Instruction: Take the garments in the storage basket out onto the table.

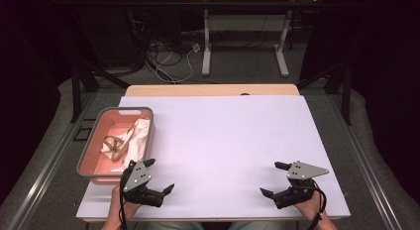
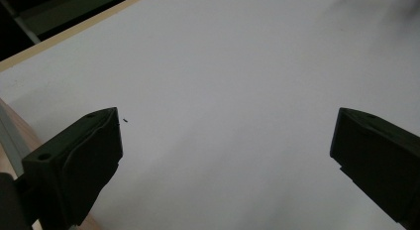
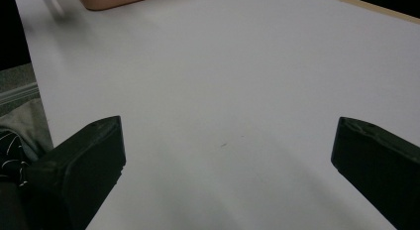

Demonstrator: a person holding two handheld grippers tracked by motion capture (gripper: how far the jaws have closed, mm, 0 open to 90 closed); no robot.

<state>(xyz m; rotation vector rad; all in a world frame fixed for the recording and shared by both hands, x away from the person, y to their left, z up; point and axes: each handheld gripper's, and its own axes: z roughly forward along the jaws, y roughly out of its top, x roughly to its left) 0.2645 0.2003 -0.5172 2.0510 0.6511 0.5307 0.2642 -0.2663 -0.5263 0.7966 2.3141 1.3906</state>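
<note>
Jaws of the left gripper [image 1: 159, 176] are spread over the white surface [image 1: 223, 141], nothing held. The right gripper [image 1: 272, 179] is likewise spread and empty. A pink bin [image 1: 89, 163] holding crumpled cloth [image 1: 133, 138] is seen beside the left gripper.

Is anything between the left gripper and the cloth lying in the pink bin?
Only the bin's own wall. In the high view the left gripper, jaws open and empty, sits just outside the near corner of the pink bin. The white cloth with brown straps lies inside, so the rim must be cleared from above.
</note>
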